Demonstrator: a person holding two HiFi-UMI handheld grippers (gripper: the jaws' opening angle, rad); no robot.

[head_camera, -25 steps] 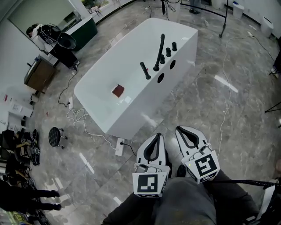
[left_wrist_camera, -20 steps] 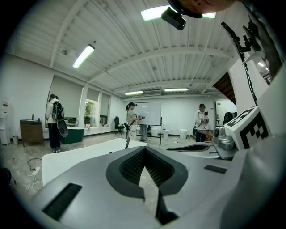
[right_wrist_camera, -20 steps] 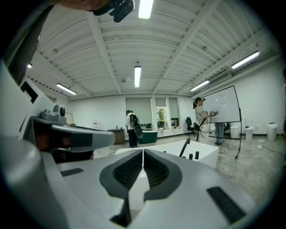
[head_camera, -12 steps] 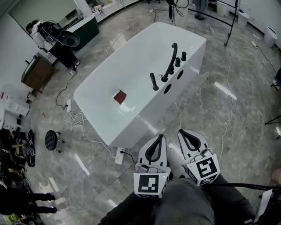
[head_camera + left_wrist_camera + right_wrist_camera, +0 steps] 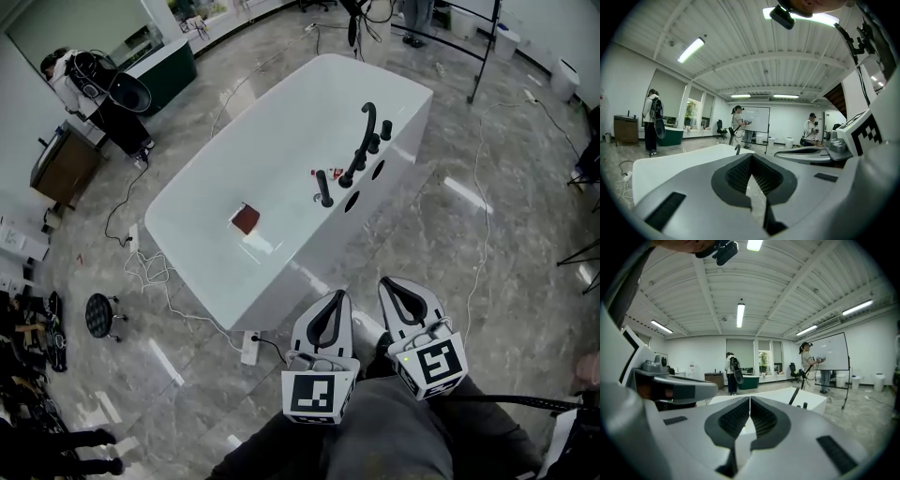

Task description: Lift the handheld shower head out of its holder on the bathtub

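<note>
Shower head [image 5: 323,187] is well apart from our two tools: left tool [image 5: 330,323] and right tool [image 5: 410,302], each with jaws pressed together on nothing. It stands upright on the one bathtub's [image 5: 281,281] rim beside one curved spout [image 5: 367,131] and three knobs [image 5: 373,145]. Its holder is too small to make out.

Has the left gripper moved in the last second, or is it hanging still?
Yes. The left gripper has moved forward, toward the bathtub; the tub's near end now lies closer alongside its tip than it did a second ago.
</note>
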